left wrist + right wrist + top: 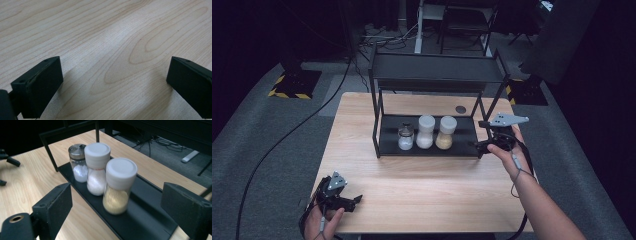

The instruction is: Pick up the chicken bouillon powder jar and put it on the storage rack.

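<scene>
Our right gripper: fingers spread, level toward yellow-filled jar | our left gripper: fingers spread, low over table

The bench is showing pale, matt wood grain. The rack is looking like matt black metal. Two jars, one with yellow powder and one with white, are wearing matt white plastic caps over clear bodies; the small shaker is carrying a shiny metal lid.
</scene>
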A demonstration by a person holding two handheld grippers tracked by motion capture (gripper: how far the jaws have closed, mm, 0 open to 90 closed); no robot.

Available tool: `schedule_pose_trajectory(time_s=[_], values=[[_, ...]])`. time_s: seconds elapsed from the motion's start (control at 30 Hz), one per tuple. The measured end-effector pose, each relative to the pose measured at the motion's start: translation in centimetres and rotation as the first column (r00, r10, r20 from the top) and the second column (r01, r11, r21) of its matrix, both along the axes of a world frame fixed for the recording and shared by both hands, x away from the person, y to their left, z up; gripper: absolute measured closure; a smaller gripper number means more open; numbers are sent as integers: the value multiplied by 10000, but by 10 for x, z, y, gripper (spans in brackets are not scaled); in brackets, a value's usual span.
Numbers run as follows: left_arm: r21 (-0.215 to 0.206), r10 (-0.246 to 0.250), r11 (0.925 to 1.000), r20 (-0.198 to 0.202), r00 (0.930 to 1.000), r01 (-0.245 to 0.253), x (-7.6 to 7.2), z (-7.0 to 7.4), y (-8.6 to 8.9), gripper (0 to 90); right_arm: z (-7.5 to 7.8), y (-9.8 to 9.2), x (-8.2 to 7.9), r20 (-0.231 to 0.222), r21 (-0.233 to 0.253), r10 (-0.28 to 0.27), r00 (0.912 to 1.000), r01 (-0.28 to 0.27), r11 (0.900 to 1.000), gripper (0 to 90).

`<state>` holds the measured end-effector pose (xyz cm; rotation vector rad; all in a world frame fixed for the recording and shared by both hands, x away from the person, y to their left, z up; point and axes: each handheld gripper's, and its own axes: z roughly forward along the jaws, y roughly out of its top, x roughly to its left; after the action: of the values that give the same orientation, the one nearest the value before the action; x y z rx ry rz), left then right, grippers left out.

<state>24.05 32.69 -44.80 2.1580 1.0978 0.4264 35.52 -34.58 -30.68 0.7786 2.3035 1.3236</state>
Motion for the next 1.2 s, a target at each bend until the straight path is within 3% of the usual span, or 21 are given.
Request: schedule_pose_trajectory(time_s=[0.5,1.2], values=[[-2,8,10000,-11,10000,-8,0,0,0,1,-12,-43,-52,328,471,-388,9987,372,9982,82],[-8,31,10000,-10,10000,-31,0,0,0,1,-33,-87,-81,258,469,-876,9958,863,9952,46]])
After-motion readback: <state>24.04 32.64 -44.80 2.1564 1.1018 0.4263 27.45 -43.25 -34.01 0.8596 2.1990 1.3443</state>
